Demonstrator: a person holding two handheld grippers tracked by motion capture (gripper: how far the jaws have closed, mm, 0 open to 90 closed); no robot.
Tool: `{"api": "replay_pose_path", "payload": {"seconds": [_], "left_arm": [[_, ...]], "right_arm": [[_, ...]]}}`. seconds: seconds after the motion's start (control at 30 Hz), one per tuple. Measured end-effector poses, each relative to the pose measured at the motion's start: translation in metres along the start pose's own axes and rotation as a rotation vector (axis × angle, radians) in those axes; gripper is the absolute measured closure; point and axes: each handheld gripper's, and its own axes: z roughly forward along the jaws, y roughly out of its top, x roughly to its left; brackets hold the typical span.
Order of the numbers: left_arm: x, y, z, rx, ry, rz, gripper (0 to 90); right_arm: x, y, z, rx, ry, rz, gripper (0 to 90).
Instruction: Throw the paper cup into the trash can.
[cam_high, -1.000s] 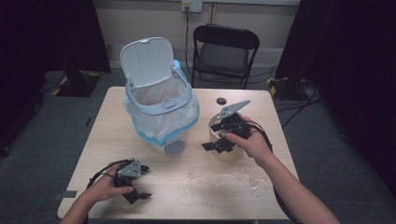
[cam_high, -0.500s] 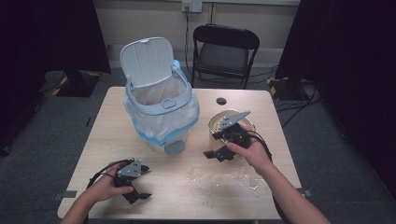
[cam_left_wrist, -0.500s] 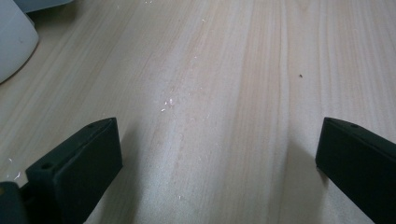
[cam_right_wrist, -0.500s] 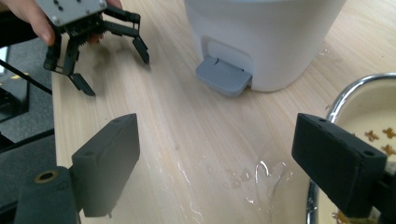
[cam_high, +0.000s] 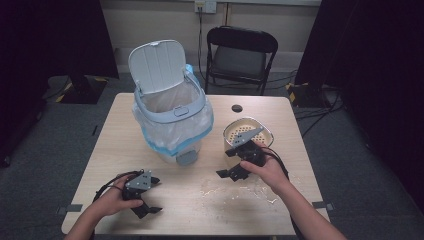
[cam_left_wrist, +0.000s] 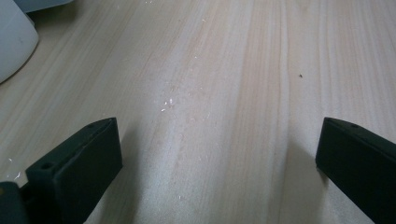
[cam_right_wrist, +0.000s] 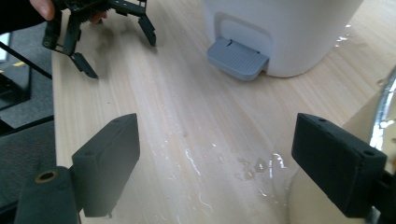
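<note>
A white pedal bin (cam_high: 172, 120) with a blue-edged liner and its lid up stands left of the table's middle. To its right sits a cream pot (cam_high: 247, 134) with a perforated insert. My right gripper (cam_high: 226, 163) is open, low over the table just in front of the pot, pointing left. In the right gripper view its jaws (cam_right_wrist: 224, 172) stand wide apart over wet wood, with the pot's wall (cam_right_wrist: 378, 121) beside the right jaw. My left gripper (cam_high: 155, 195) rests open near the front left edge. In the left gripper view, nothing lies between its jaws (cam_left_wrist: 215, 158).
A wet patch (cam_high: 235, 187) spreads over the table in front of the pot. The bin's grey pedal (cam_right_wrist: 236, 58) sticks out toward me. A small black disc (cam_high: 237, 108) lies behind the pot. A folding chair (cam_high: 240, 55) stands beyond the table's far edge.
My right gripper has come down from over the pot's rim toward me, to the table in front of the pot. The left gripper has stayed put.
</note>
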Motion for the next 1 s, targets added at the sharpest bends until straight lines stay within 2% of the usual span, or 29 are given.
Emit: {"api": "replay_pose_path", "payload": {"seconds": [0.17,0.33,0.47,0.57,0.67,0.87,1.0], "left_arm": [[0.0,0.0,0.0,0.0,0.0,0.0,0.0],[0.0,0.0,0.0,0.0,0.0,0.0,0.0],[0.0,0.0,0.0,0.0,0.0,0.0,0.0],[0.0,0.0,0.0,0.001,0.0,0.001,0.0],[0.0,0.0,0.0,0.0,0.0,0.001,0.0],[0.0,0.0,0.0,0.0,0.0,0.0,0.0],[0.0,0.0,0.0,0.0,0.0,0.0,0.0]], "right_arm": [[0.005,-0.004,0.003,-0.007,0.021,0.001,14.8],[0.011,-0.011,0.009,0.012,0.037,-0.002,14.8],[0.016,-0.014,0.012,0.004,0.008,-0.023,14.7],[0.021,-0.016,0.014,-0.008,0.057,-0.009,14.7],[0.028,-0.018,0.017,0.001,0.065,-0.021,14.7],[0.033,-0.028,0.025,0.011,0.084,-0.006,14.7],[0.036,-0.036,0.033,0.039,0.085,-0.002,14.7]]}}
